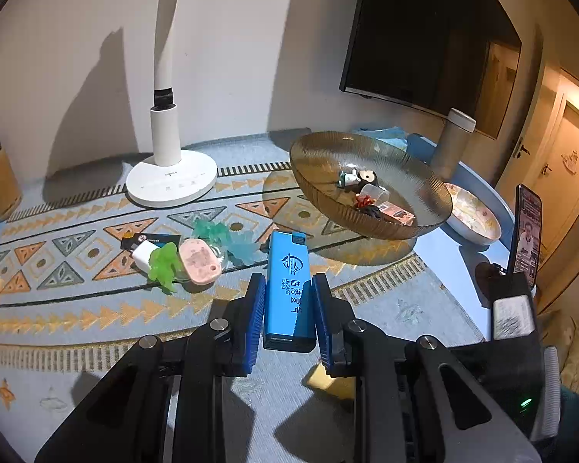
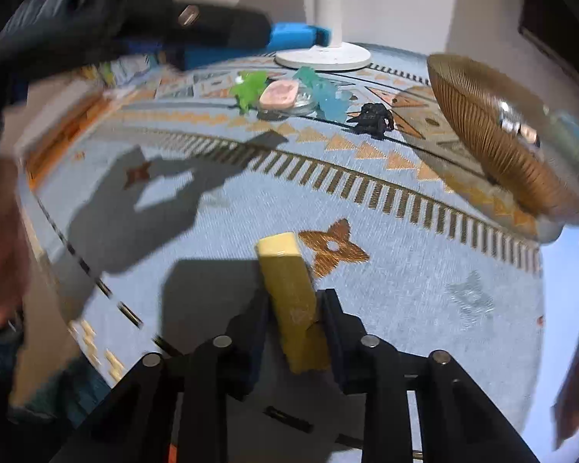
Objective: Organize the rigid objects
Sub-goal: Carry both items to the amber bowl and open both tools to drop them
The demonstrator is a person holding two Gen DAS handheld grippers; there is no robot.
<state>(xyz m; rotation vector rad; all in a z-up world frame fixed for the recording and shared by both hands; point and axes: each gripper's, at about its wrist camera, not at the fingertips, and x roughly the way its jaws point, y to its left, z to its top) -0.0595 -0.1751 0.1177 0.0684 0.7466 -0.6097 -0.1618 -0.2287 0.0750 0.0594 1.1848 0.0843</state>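
Patterned mat (image 1: 96, 308), left tool (image 1: 288, 301) gripping blue lighter (image 1: 288, 289), right tool (image 2: 295, 308) gripping yellow block (image 2: 289, 289)

Left gripper (image 1: 288, 301) clamps tall blue plastic lighter (image 1: 288, 293) between blue pads, lighter upright above patterned blue-and-orange table mat (image 1: 96, 308). Ribbed amber glass bowl (image 1: 424, 189) beyond, tilted, small trinkets inside. Left of lighter: pink oval case (image 1: 201, 261), green translucent figure (image 1: 165, 266), teal translucent figure (image 1: 227, 237), clustered together. White desk lamp base (image 1: 171, 183) near wall. Yellow block (image 1: 322, 380) partly hidden below right finger.
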